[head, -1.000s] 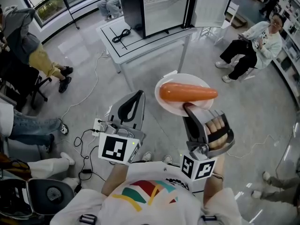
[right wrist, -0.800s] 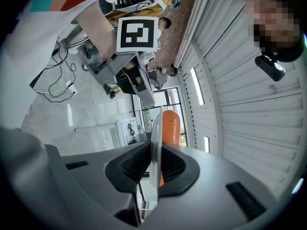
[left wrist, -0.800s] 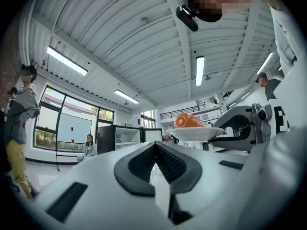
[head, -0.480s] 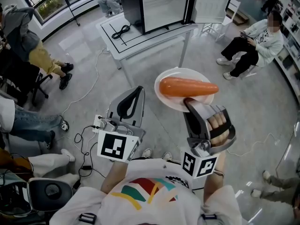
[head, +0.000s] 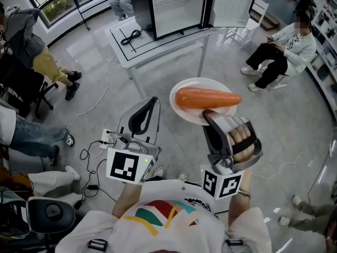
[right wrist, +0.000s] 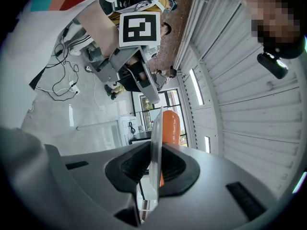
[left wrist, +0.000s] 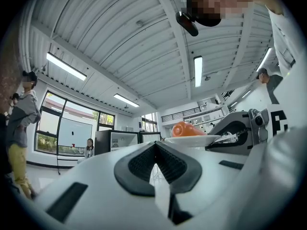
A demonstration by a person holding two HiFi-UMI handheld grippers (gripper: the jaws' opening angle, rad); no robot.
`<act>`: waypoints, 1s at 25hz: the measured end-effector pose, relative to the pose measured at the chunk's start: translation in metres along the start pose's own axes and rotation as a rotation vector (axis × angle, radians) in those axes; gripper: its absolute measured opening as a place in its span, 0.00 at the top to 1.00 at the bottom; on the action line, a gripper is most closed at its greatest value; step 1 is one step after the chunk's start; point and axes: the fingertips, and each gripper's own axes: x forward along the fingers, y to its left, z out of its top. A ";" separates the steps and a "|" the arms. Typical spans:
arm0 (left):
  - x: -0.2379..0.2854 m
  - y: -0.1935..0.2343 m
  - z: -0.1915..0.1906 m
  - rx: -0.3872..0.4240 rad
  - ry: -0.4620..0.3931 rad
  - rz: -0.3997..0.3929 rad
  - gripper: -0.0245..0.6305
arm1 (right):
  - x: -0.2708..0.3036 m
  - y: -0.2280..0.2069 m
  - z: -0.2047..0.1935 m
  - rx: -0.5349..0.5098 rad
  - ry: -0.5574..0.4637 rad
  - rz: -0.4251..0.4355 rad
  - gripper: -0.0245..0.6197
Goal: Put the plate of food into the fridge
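At my 11 o'clock the left tool (head: pixel 151 103) rides idle, its pads pressed together on nothing. Dead ahead at 12 o'clock the fridge (head: pixel 176 4) stands open on its table (head: pixel 158 44), well apart from me. At 1 o'clock the right tool (head: pixel 209 116) pinches the near rim of the plate (head: pixel 187 115), with the orange food (head: pixel 207 98) lying across it. I judge this the carry. Next I must close on the fridge with the plate level and slide it onto a shelf.
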 end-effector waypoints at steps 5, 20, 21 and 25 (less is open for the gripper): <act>0.003 -0.032 0.003 0.006 -0.006 -0.005 0.96 | -0.015 -0.007 -0.020 -0.009 -0.021 -0.018 0.90; -0.001 -0.031 -0.014 -0.005 0.023 0.047 0.96 | -0.016 0.003 -0.028 -0.004 -0.054 0.003 0.90; 0.001 -0.030 -0.015 -0.006 0.021 0.047 0.96 | -0.014 0.005 -0.029 -0.008 -0.054 0.003 0.90; 0.011 -0.031 -0.022 -0.012 0.009 0.035 0.96 | -0.009 0.010 -0.035 -0.012 -0.042 0.006 0.90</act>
